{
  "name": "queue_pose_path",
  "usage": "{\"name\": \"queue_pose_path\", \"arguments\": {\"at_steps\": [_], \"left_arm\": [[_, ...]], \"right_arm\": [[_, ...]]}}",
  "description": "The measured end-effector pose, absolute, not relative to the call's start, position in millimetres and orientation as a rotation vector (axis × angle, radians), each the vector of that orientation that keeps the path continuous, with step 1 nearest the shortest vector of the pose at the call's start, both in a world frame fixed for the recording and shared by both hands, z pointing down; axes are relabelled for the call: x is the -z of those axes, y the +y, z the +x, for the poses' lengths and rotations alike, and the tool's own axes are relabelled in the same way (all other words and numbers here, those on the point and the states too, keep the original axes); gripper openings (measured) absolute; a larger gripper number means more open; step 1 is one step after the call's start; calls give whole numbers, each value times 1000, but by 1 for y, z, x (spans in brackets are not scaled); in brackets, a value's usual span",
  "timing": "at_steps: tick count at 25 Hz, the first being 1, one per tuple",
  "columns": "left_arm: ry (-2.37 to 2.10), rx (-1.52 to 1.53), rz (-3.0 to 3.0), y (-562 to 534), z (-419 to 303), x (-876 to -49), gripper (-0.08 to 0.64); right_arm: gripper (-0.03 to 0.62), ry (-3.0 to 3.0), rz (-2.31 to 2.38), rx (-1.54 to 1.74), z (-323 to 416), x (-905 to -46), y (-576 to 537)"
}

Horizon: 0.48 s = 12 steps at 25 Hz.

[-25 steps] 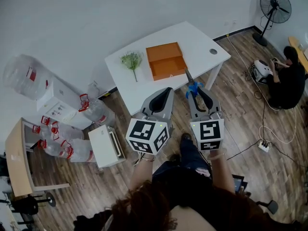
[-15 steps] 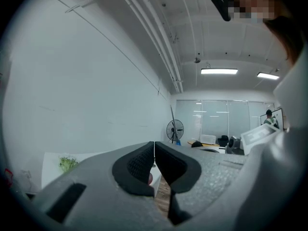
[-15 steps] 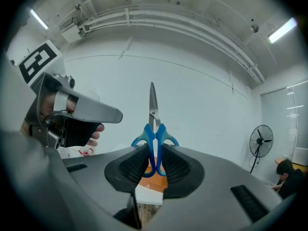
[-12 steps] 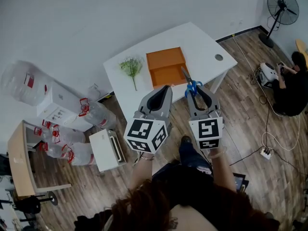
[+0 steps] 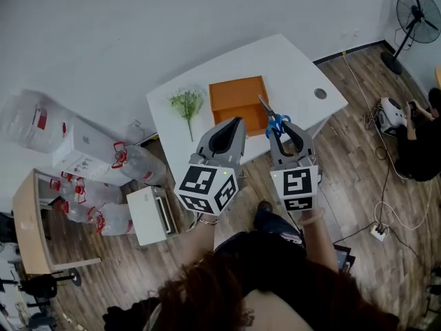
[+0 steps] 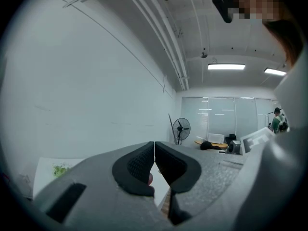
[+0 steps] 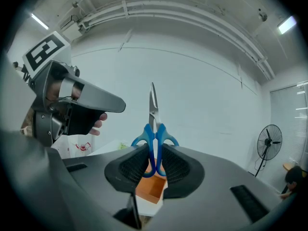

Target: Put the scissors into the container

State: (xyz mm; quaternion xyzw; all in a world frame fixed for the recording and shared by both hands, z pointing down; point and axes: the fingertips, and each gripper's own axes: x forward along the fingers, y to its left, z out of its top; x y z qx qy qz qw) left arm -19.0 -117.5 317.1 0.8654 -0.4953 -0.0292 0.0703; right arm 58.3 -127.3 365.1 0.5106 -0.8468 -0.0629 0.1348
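My right gripper (image 5: 279, 127) is shut on the blue handles of the scissors (image 5: 273, 119), whose steel blades point up and away over the orange container's near right corner. In the right gripper view the scissors (image 7: 154, 129) stand upright between the pads, above the orange container (image 7: 150, 188). The orange container (image 5: 238, 103) is an open box on the white table (image 5: 289, 64). My left gripper (image 5: 233, 124) hangs just left of the right one, over the table's near edge, jaws shut on nothing. In the left gripper view its pads (image 6: 143, 163) touch each other.
A green plant sprig (image 5: 187, 103) lies on the table left of the container. Clear water bottles (image 5: 131, 161) and a white cabinet (image 5: 153, 212) stand on the wooden floor at the left. A fan (image 5: 416, 9) and a seated person (image 5: 420, 140) are at the right.
The view has shifted toward the table. Both grippers are now nearer the container, and the scissors' blades reach over its near right corner.
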Motion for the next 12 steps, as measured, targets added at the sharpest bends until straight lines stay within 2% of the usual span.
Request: {"name": "queue_pose_path", "arguments": {"at_steps": [12], "left_arm": [[-1607, 57, 2533, -169, -16, -321, 18]], "right_arm": [[75, -2470, 1294, 264, 50, -383, -189]]}}
